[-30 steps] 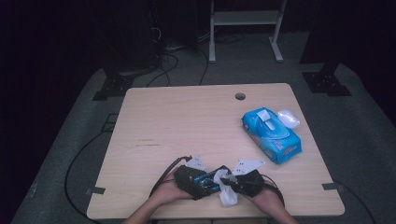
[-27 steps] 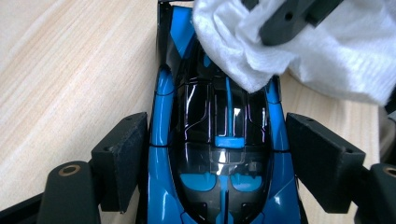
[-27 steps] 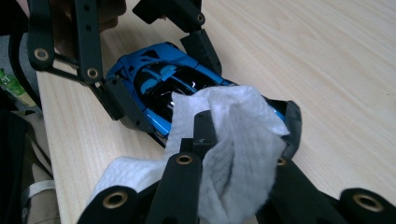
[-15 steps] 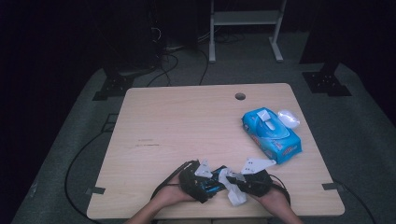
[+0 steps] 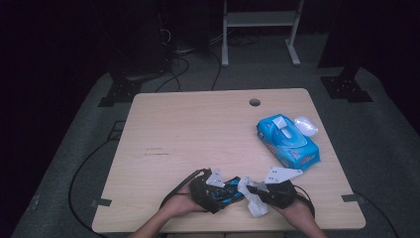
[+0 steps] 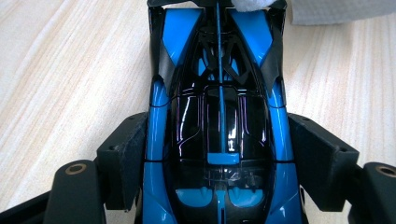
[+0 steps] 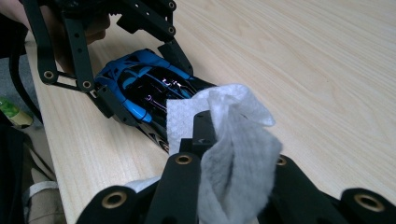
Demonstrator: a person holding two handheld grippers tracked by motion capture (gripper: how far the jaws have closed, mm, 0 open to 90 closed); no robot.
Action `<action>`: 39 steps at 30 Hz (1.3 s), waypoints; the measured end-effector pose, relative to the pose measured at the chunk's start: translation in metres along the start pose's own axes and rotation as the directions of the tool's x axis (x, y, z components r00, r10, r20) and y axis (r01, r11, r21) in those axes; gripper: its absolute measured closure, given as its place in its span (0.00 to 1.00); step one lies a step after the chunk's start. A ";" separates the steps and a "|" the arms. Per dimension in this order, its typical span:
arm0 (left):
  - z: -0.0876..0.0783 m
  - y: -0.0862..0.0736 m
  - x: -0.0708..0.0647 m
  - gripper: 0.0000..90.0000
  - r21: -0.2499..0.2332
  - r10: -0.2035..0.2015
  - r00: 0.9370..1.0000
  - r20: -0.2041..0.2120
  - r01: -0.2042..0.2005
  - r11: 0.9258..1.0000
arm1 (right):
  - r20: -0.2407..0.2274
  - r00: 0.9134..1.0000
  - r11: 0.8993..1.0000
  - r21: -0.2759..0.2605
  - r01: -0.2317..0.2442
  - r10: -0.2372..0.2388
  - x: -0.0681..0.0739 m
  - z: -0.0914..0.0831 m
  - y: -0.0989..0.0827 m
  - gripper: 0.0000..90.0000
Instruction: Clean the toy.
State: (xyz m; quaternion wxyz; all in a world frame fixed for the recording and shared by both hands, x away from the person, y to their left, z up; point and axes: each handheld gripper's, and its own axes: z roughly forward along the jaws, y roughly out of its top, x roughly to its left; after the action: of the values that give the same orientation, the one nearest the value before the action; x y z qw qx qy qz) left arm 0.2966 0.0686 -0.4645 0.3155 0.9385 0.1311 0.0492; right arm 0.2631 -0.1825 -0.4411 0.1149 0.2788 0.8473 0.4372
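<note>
A glossy blue-and-black toy car is lying upright on the desk near its front edge, a crumpled white wipe touching its right end.

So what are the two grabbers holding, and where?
The left gripper clamps the toy car by its sides; the right gripper pinches a white wipe near its middle.
</note>
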 end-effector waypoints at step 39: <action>0.012 0.013 0.002 0.23 0.027 -0.012 1.000 -0.009 0.013 1.000 | -0.001 1.000 1.000 0.011 0.001 -0.001 0.000 0.006 0.000 0.90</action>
State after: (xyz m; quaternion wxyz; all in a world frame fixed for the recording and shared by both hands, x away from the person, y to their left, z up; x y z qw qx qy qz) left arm 0.3036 0.0520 -0.4659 0.3024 0.9417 0.1389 0.0496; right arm 0.2656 -0.1779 -0.4449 0.1130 0.2790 0.8499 0.4324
